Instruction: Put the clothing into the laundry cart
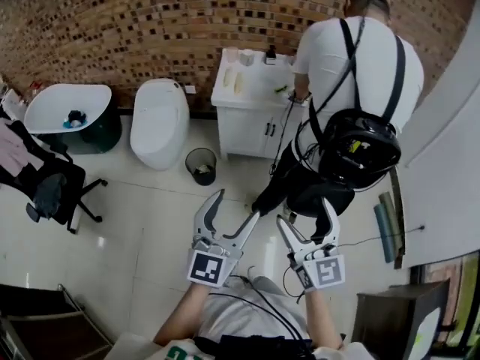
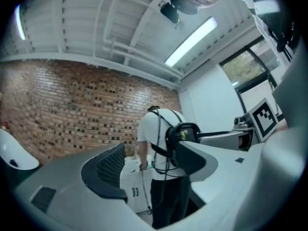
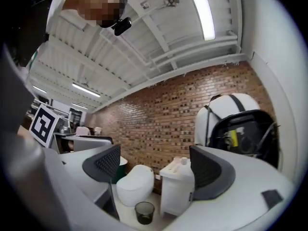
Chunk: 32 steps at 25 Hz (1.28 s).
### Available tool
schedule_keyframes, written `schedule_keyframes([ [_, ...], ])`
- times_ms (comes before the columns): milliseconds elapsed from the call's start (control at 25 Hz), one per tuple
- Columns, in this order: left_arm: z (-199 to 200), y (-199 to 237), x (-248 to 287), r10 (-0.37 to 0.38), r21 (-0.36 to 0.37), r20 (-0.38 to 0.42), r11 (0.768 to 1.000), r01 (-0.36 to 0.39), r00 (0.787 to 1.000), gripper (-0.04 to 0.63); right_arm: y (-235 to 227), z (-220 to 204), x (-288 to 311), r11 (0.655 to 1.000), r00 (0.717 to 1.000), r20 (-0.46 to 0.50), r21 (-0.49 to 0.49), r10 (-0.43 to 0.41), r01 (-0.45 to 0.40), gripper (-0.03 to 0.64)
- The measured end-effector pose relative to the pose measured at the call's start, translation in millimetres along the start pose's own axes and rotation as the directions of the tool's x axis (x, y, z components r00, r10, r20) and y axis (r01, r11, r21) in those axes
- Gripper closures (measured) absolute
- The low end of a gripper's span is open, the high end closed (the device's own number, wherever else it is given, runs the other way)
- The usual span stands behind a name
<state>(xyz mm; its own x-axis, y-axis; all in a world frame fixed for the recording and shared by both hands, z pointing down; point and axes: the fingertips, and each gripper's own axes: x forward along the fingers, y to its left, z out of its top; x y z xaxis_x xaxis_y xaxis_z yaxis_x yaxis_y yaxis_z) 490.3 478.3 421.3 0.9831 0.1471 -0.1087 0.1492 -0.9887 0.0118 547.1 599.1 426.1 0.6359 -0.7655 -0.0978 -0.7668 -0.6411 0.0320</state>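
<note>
1. A collision is judged possible: another person [image 1: 352, 66] stands just ahead of both grippers and could be struck if they are swung round without care.
2. The clothing [image 1: 13, 150] is seen piled on a chair [image 1: 66, 184] at the far left of the head view, well apart from both grippers. The chair itself could be caught together with a garment.
3. The laundry cart cannot be identified with certainty.
4. The left gripper [image 1: 236, 205] is held with its jaws wide apart; nothing is between them and nothing is touched.
5. The right gripper [image 1: 305, 211] is likewise spread and empty.
</note>
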Motion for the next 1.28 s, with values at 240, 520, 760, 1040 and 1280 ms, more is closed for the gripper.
schedule_keyframes([
  [240, 8, 44, -54, 0.388, 0.036, -0.017, 0.921, -0.388, 0.921, 0.258, 58, -8, 67, 0.917, 0.917, -0.007, 0.034, 0.398, -0.398, 0.146],
  [520, 7, 71, -181, 0.711, 0.047, -0.038, 0.703, -0.71, 0.702, 0.258, 179, -43, 89, 0.723, 0.733, -0.007, 0.17, 0.68, -0.67, 0.147],
  [760, 24, 68, -302, 0.883, 0.106, 0.009, 0.466, -0.878, 0.47, 0.258, 309, -30, 57, 0.485, 0.5, 0.056, 0.167, 0.864, -0.858, 0.147],
  [1040, 35, 67, -414, 0.945, 0.103, 0.038, 0.319, -0.942, 0.324, 0.258, 422, -14, 7, 0.335, 0.351, 0.095, 0.152, 0.932, -0.93, 0.147],
  [1280, 43, 87, -485, 0.966, 0.079, 0.056, 0.25, -0.965, 0.254, 0.258, 501, -9, -11, 0.254, 0.27, 0.11, 0.142, 0.957, -0.957, 0.147],
])
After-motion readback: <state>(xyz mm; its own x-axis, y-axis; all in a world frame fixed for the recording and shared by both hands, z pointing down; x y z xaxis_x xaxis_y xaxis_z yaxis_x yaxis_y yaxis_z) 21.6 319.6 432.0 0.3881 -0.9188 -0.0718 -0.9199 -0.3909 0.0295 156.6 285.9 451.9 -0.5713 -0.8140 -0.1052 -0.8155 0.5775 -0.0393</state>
